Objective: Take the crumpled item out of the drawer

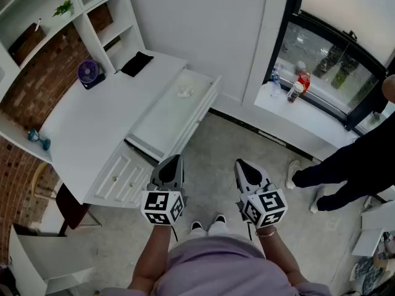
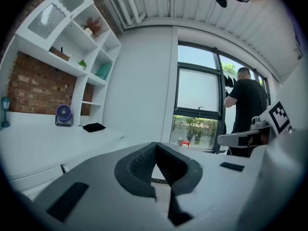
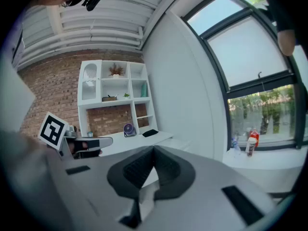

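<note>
Tongs are clenched on nothing: left tongs (image 1: 173, 162) and right tongs (image 1: 242, 166) wait by the person's waist (the reach seemingly not begun), well apart from the small crumpled white item (image 1: 185, 92) lying in the long white open drawer (image 1: 162, 126) of the white surface (image 1: 86, 122).

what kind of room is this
Probably a home office or study corner. A white desk with an open drawer stands against a brick wall, white shelves hold small plants and decor, and a big window has bottles on its sill.
</note>
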Tool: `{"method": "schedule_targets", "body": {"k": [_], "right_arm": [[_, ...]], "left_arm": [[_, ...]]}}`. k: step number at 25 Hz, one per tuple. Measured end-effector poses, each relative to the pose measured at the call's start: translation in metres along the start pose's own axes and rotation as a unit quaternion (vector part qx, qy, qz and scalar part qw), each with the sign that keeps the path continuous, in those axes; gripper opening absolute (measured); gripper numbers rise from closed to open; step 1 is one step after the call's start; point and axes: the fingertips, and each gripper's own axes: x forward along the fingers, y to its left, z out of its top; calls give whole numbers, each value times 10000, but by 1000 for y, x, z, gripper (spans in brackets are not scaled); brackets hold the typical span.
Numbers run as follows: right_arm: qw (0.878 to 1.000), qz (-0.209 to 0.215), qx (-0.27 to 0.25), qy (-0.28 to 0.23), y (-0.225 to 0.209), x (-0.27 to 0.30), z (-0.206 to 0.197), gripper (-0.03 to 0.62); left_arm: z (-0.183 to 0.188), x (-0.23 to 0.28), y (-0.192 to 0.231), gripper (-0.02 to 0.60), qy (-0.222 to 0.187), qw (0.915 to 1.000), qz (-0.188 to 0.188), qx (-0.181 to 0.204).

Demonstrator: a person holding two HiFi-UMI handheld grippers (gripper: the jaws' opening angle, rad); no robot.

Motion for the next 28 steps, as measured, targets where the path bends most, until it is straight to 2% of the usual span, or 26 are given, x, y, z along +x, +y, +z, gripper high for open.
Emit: {"method": "schedule_targets", "body": {"k": [7,14,19,28], "right_arm": [[10000,78,45,-19,-7,-2,0,2],[9996,262,66,-43,-16,-3,1,3],[9993,348,81,-103,-28,-4,7,3],[9989,414,168,-135,-47,6,10,3]], "left_arm": [[0,4,-13,0,-28,10000,23,-5],[-1,8,-14,2,-35,9995,328,31],[4,16,-21,7,-73,9992,393,21],[12,41,-15,128,-40,9987,503,18]]}}
